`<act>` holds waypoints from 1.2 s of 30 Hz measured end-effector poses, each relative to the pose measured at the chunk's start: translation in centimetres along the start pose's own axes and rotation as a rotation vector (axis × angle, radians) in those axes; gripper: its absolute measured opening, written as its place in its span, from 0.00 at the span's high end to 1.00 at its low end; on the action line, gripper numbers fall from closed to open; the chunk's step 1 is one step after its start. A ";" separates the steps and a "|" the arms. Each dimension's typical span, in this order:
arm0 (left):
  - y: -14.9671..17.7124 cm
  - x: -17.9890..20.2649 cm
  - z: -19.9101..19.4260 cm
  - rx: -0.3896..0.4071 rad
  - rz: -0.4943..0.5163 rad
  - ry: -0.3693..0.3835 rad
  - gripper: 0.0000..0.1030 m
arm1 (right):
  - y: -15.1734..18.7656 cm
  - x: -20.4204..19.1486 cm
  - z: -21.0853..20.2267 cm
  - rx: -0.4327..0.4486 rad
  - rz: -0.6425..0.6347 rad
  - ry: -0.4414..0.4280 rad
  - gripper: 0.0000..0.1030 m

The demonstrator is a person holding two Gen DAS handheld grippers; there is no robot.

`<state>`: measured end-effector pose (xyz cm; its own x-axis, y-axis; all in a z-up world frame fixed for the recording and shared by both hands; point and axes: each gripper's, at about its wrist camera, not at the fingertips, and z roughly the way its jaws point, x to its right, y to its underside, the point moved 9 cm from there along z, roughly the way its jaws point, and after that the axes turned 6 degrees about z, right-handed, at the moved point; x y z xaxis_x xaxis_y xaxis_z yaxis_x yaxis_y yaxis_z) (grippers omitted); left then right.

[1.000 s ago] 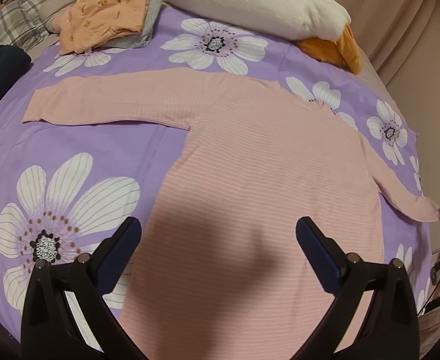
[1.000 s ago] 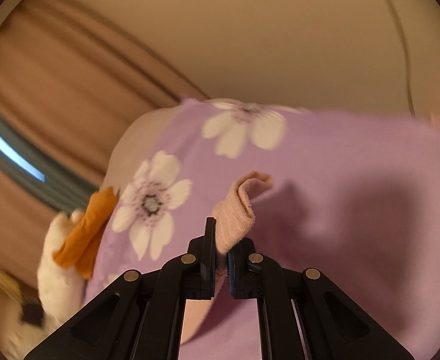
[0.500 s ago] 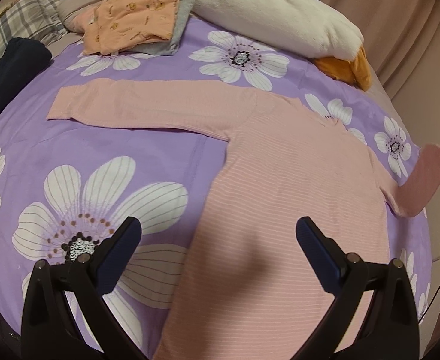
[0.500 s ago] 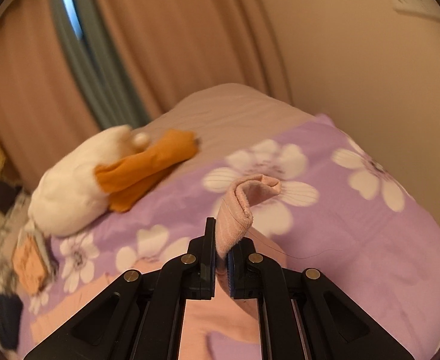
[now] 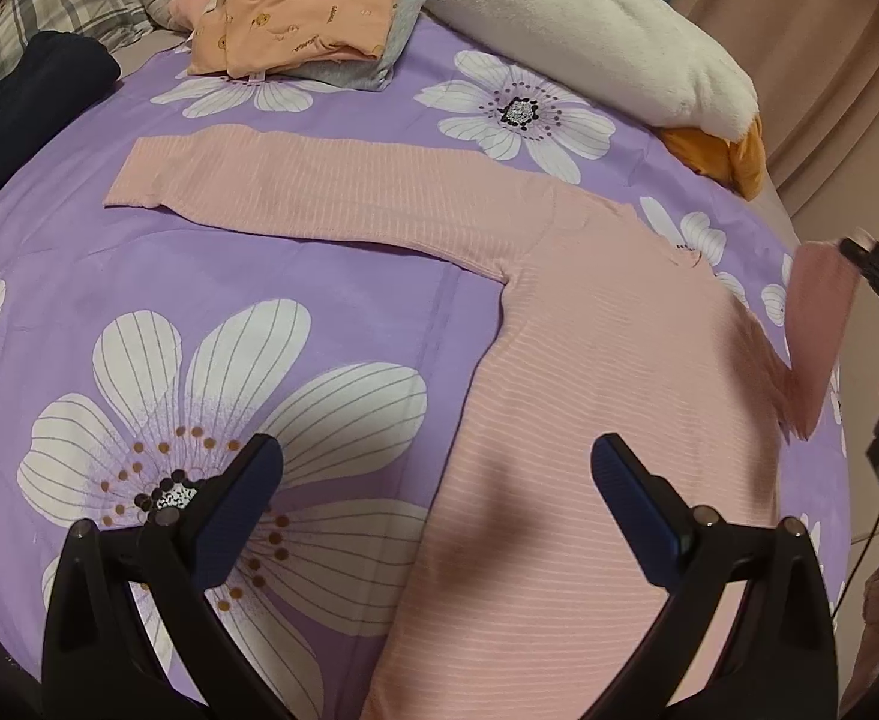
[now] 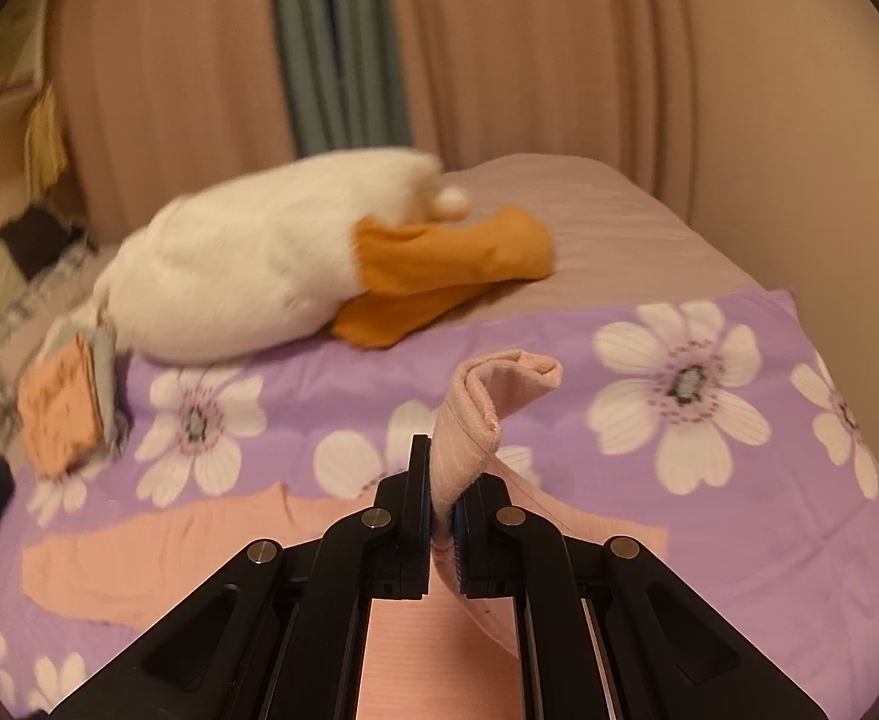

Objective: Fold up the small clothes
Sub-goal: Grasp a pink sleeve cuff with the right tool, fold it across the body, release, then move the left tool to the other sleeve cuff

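Observation:
A pink striped long-sleeved top (image 5: 589,396) lies flat on the purple flowered bedspread (image 5: 211,276), its left sleeve (image 5: 295,189) stretched out toward the left. My left gripper (image 5: 436,486) hovers open over the top's lower left edge, holding nothing. My right gripper (image 6: 442,492) is shut on the cuff of the right sleeve (image 6: 487,402), which curls up above its fingers. In the left wrist view that sleeve (image 5: 817,324) hangs lifted at the far right, below the right gripper (image 5: 859,255).
A folded orange printed garment (image 5: 301,12) on a grey one sits at the back of the bed. A white plush duck (image 5: 589,36) with orange feet lies beside it. A dark garment (image 5: 25,96) and plaid cloth (image 5: 55,0) lie at the far left. Curtains (image 6: 499,60) stand behind.
My right gripper has lifted the right sleeve off the bed and swung round with it toward the top's body. The left gripper drifted left, staying open.

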<state>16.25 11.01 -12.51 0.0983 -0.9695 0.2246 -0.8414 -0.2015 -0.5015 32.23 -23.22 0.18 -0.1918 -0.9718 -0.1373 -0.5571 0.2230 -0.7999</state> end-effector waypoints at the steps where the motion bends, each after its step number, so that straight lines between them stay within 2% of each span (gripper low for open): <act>1: 0.0 -0.1 0.0 0.001 -0.001 0.000 0.00 | 0.6 -1.2 0.6 -0.009 -0.026 0.001 0.93; 10: -0.6 -1.8 0.6 0.000 -0.024 0.007 0.00 | 6.4 -10.8 4.6 -0.070 -0.255 -0.018 0.93; 16: -1.7 -1.7 1.3 0.003 -0.043 0.037 0.00 | 11.1 -13.6 7.3 -0.148 -0.366 0.001 0.93; 19: -2.6 -1.0 1.9 -0.005 -0.052 0.078 0.00 | 14.3 -14.0 8.6 -0.236 -0.439 -0.008 0.92; 21: -3.6 -0.2 2.4 -0.014 -0.077 0.139 0.00 | 16.0 -14.3 8.9 -0.283 -0.488 -0.003 0.83; 22: -4.1 0.2 2.7 -0.020 -0.094 0.168 0.00 | 17.1 -14.2 9.0 -0.326 -0.519 -0.010 0.69; 23: -4.7 0.7 2.9 -0.023 -0.105 0.196 0.00 | 17.5 -14.4 8.8 -0.345 -0.522 -0.034 0.65; 25: -6.1 1.8 3.2 -0.024 -0.120 0.245 0.00 | 17.6 -14.3 7.3 -0.366 -0.477 -0.161 0.65; 27: -7.5 3.2 3.5 -0.009 -0.116 0.294 0.00 | 17.0 -13.7 5.6 -0.374 -0.400 -0.262 0.59; 28: -8.0 4.0 3.7 -0.004 -0.111 0.315 0.00 | 16.3 -12.8 4.6 -0.373 -0.340 -0.316 0.52; 30: -8.8 6.0 4.6 -0.015 -0.100 0.394 0.00 | 15.2 -10.9 3.4 -0.355 -0.237 -0.371 0.50; 33: -9.5 8.9 6.2 -0.056 -0.103 0.481 0.01 | 14.0 -6.5 3.0 -0.337 -0.106 -0.351 0.50; 36: -10.5 11.9 7.4 -0.062 -0.097 0.550 0.02 | 13.8 -3.0 3.1 -0.342 -0.007 -0.344 0.50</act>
<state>30.24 0.52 -10.73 -0.1007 -0.7277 0.6785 -0.8738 -0.2614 -0.4101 27.62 -17.43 -12.29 0.0586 -0.9295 -0.3641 -0.8020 0.1733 -0.5717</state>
